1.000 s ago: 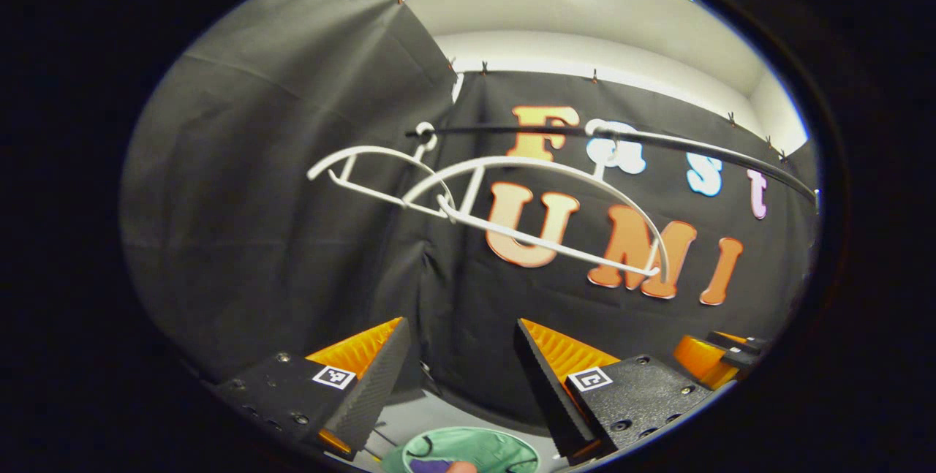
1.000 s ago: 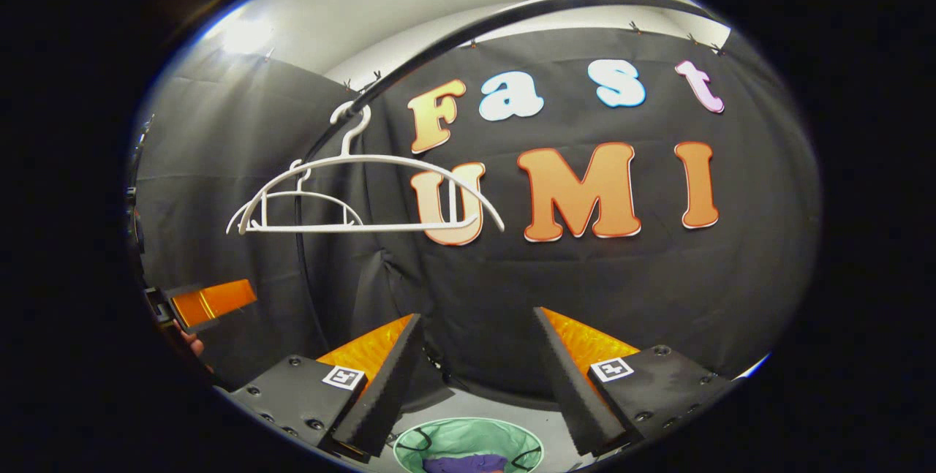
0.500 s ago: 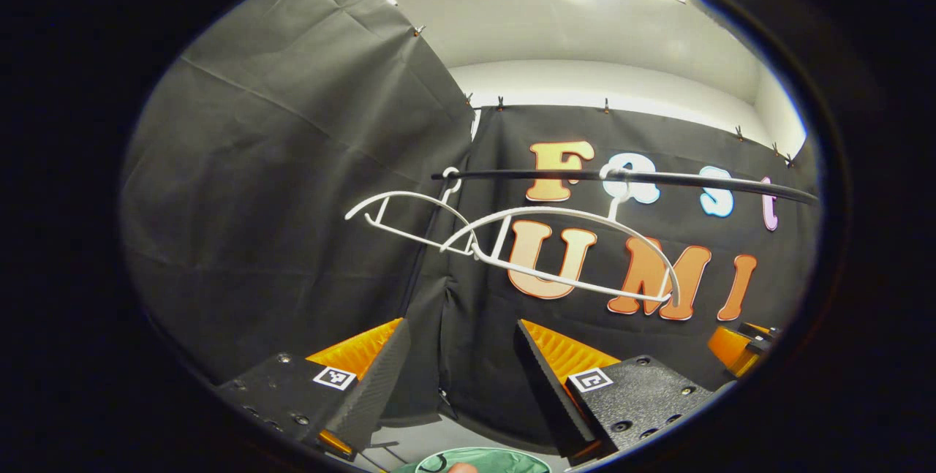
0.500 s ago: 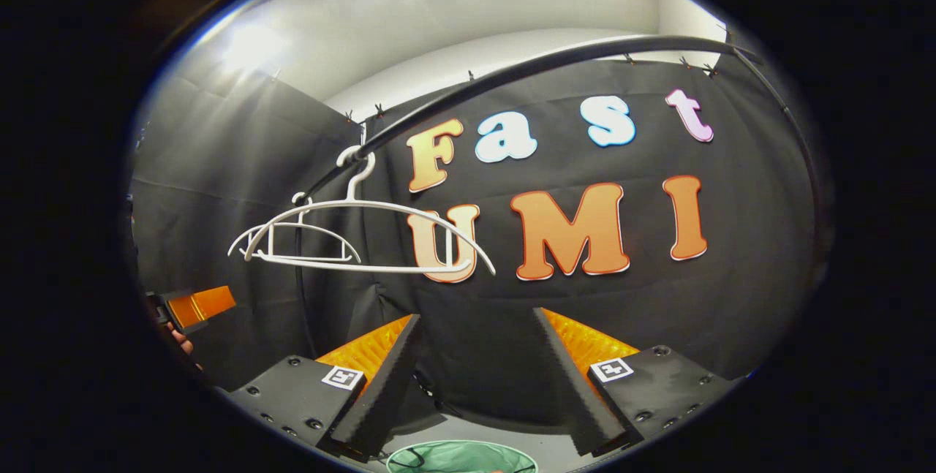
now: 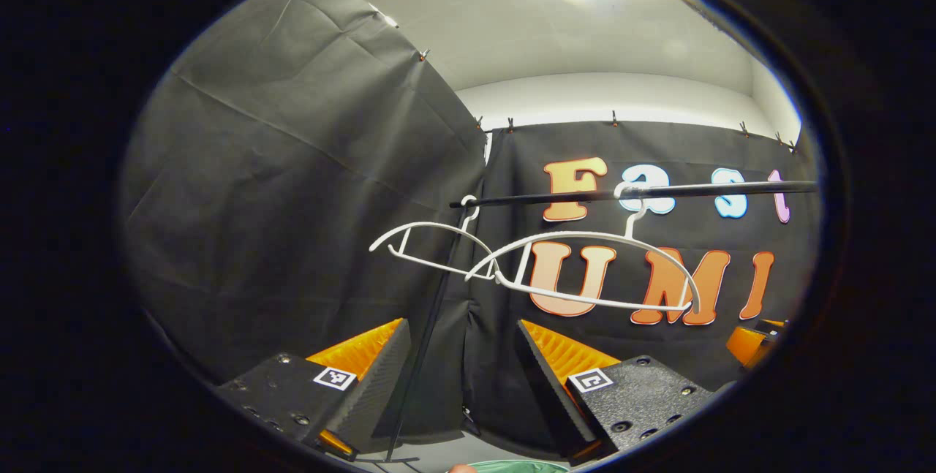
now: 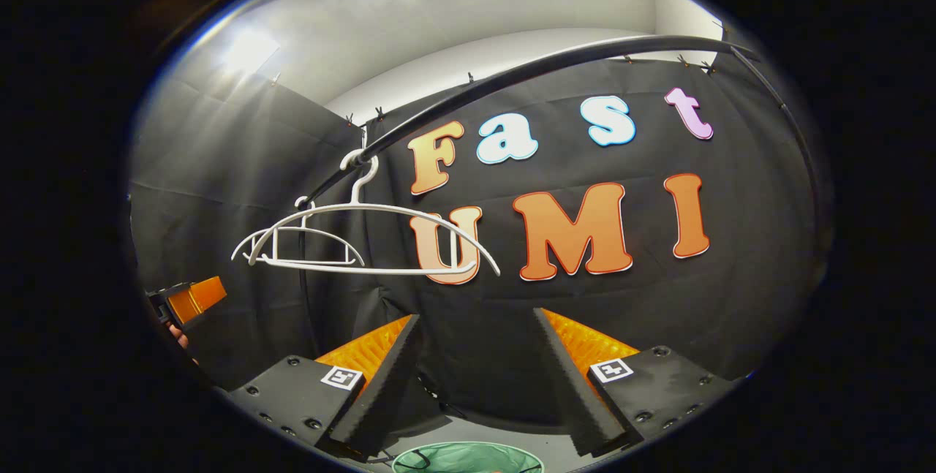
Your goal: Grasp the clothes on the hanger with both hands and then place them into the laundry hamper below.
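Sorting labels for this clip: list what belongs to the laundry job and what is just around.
Job:
left gripper, open
right gripper, open
two white hangers, both bare
green hamper below

Just around:
black rail holding the hangers
rail's upright pole

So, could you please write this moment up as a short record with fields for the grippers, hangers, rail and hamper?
left gripper: open, nothing between its fingers
right gripper: open, nothing between its fingers
hangers: two white ones, near hanger and far hanger, both bare
rail: black, both hangers hooked on it
laundry hamper: green rim at the bottom edge, below the grippers; contents cannot be made out
clothes: none on either hanger
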A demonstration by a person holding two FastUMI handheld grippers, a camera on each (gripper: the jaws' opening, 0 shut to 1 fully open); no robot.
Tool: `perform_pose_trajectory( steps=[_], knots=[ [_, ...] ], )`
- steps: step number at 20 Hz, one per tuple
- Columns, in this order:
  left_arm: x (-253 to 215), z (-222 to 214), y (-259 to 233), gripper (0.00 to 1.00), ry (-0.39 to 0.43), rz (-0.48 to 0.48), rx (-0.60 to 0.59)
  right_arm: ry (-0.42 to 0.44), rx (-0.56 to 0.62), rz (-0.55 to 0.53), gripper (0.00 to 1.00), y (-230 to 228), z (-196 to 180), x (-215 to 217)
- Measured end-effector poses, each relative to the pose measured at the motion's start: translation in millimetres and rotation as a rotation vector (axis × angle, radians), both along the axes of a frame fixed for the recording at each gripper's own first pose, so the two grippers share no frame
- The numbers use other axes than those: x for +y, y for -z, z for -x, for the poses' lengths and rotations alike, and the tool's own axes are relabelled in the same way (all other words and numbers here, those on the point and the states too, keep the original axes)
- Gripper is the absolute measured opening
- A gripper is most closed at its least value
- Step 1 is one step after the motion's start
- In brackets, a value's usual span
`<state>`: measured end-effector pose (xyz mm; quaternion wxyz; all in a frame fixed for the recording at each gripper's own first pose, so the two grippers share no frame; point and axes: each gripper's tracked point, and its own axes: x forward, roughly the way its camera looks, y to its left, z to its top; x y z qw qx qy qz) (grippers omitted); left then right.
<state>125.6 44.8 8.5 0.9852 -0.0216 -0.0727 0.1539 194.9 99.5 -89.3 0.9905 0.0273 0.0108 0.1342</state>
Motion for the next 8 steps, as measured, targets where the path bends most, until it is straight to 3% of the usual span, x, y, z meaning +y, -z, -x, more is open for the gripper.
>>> perform_pose_trajectory(
  steps=[7, 8],
  knots=[
    [-2.6, -5.1, 1.2, 0.85, -0.003, -0.025, 0.013, 0.016, 0.014, -0.004, 0.98, 5.1, -6.8, -4.1],
    [-3.5, -6.1, 1.3, 0.85, -0.002, -0.025, 0.015, 0.018, 0.014, -0.004, 0.89, 5.0, -6.2, -5.4]
  ],
)
